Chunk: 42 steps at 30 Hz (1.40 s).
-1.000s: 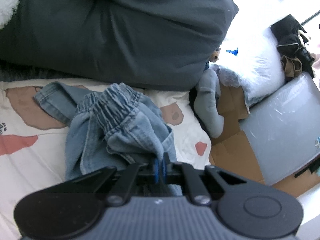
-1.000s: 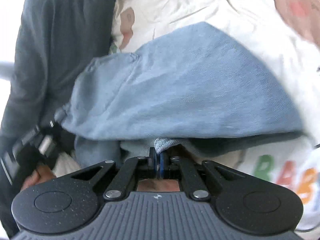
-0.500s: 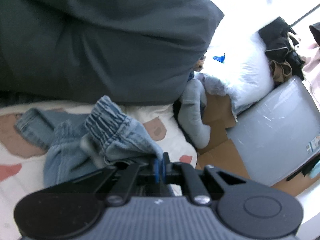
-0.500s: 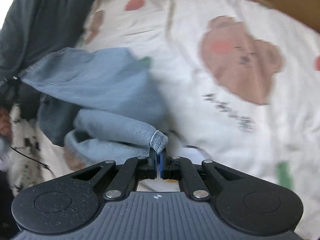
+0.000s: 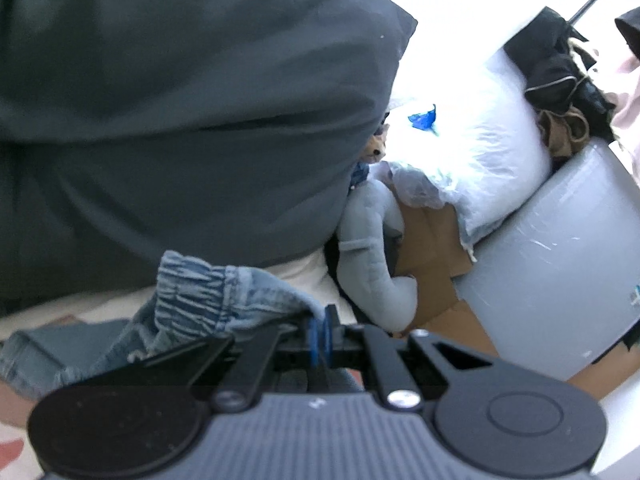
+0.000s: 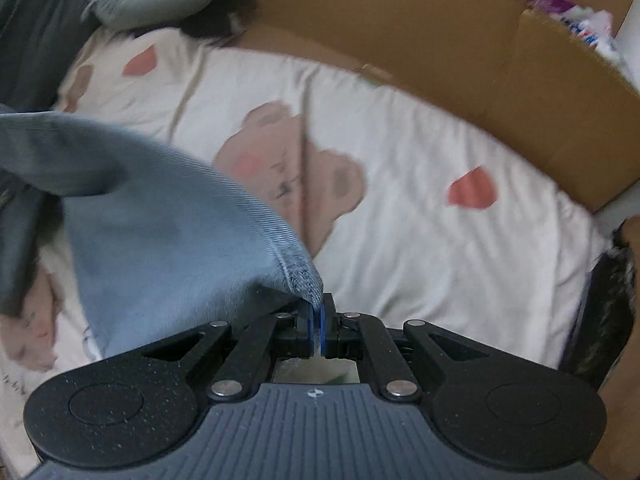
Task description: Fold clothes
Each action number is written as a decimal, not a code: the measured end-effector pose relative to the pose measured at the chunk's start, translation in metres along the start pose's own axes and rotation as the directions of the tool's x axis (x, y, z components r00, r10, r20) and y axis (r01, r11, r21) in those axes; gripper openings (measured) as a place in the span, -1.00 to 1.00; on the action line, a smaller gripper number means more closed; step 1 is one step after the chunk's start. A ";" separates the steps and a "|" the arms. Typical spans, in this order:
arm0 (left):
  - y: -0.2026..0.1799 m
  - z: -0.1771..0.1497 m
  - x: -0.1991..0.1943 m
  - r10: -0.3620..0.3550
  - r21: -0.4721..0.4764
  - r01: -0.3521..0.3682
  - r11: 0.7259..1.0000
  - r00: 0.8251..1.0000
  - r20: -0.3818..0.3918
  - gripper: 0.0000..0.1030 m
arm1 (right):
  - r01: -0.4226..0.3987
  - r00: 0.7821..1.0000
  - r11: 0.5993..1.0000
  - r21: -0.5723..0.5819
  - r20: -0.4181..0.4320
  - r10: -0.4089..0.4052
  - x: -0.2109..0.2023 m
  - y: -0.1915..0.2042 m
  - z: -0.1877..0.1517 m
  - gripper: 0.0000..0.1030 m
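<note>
Holding jeans at both ends

Your left gripper (image 5: 319,330) is clamped on the jeans (image 5: 208,304) near the elastic waistband. Your right gripper (image 6: 318,330) pinches a hem corner. The jeans hang lifted over the sheet (image 6: 420,240), with the cardboard (image 6: 440,32) beyond it.

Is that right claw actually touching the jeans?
Touching. The right wrist view shows the right claw shut on the hem of the jeans, with denim pinched between its blue pads.

Blown-out daylight glare upper right of left view; right view motion-blurred.
</note>
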<state>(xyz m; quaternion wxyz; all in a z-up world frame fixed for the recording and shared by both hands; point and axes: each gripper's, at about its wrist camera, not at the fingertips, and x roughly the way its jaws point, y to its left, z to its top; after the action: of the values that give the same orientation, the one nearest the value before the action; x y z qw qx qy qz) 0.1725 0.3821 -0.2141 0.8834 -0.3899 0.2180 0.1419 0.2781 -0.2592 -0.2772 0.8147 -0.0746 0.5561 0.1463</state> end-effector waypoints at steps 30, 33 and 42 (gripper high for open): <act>-0.013 0.021 0.158 0.206 0.145 -0.182 0.973 0.964 -0.170 0.02 | 0.242 0.969 0.963 -0.119 0.073 -0.234 0.115 0.006 0.133 -0.58; -0.005 0.013 0.145 0.203 0.165 -0.174 0.971 0.962 -0.184 0.02 | 0.237 0.968 0.958 -0.162 0.123 -0.219 0.105 0.020 0.128 -0.32; 0.032 -0.004 0.075 0.209 0.183 -0.175 0.967 0.959 -0.191 0.02 | 0.161 0.981 0.960 -0.228 0.147 -0.130 0.080 0.043 0.119 -0.18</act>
<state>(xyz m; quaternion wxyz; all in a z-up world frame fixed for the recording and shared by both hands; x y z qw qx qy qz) 0.2226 0.4061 -0.2733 0.8666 -0.3053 0.3576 0.1669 0.3972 -0.1723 -0.3059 0.8432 -0.2028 0.4728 0.1562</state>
